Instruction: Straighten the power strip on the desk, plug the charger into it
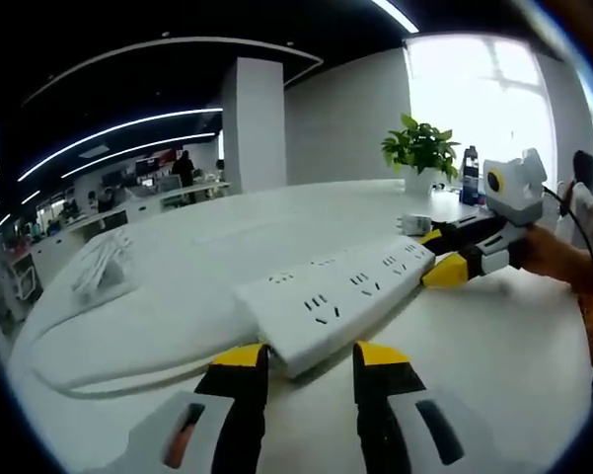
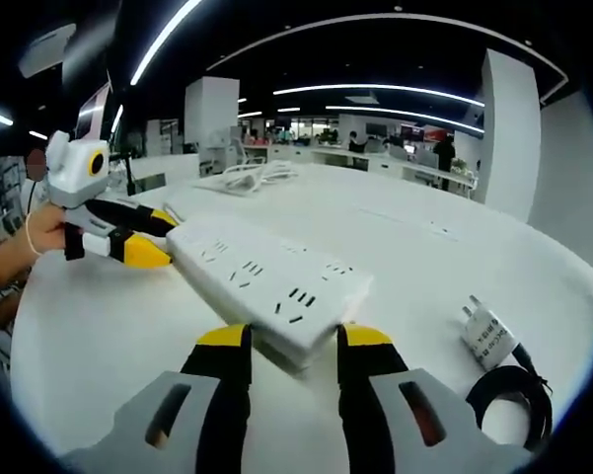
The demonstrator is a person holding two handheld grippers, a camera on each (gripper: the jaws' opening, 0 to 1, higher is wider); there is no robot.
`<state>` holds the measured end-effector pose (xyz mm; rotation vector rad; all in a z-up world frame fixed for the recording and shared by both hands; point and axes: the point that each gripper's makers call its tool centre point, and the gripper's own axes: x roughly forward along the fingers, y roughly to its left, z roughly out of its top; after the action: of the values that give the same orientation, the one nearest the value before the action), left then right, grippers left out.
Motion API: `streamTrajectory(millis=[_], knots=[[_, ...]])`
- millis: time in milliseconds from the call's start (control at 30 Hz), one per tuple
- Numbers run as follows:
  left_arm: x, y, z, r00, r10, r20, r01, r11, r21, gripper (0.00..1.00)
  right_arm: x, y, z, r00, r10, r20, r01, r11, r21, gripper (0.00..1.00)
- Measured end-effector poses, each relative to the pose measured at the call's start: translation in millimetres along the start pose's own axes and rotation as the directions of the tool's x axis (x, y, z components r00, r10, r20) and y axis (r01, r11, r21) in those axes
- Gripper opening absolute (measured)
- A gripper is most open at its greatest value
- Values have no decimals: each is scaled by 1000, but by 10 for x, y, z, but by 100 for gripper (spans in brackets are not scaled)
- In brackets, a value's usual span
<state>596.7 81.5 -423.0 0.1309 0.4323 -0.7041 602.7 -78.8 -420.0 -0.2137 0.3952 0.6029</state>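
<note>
A long white power strip lies across the white desk. My left gripper has its yellow-tipped jaws closed on the strip's near end. At the far end my right gripper clamps the strip from both sides. In the right gripper view the same strip runs away from my right gripper toward my left gripper. The white charger lies on the desk to the right with its black cable coiled beside it. It also shows behind the strip as a small charger.
A potted plant and a dark bottle stand at the desk's far side. A bundle of white cables lies at the left; the same bundle shows beyond the strip. A person's hand holds the left gripper.
</note>
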Motion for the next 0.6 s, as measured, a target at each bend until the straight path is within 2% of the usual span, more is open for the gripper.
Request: streamTrajectory(millis=[600], knots=[[-131, -113, -47, 1000, -5, 4, 5, 1000, 4, 30, -129, 73, -46, 1000, 3, 7, -3, 1000, 14, 32]])
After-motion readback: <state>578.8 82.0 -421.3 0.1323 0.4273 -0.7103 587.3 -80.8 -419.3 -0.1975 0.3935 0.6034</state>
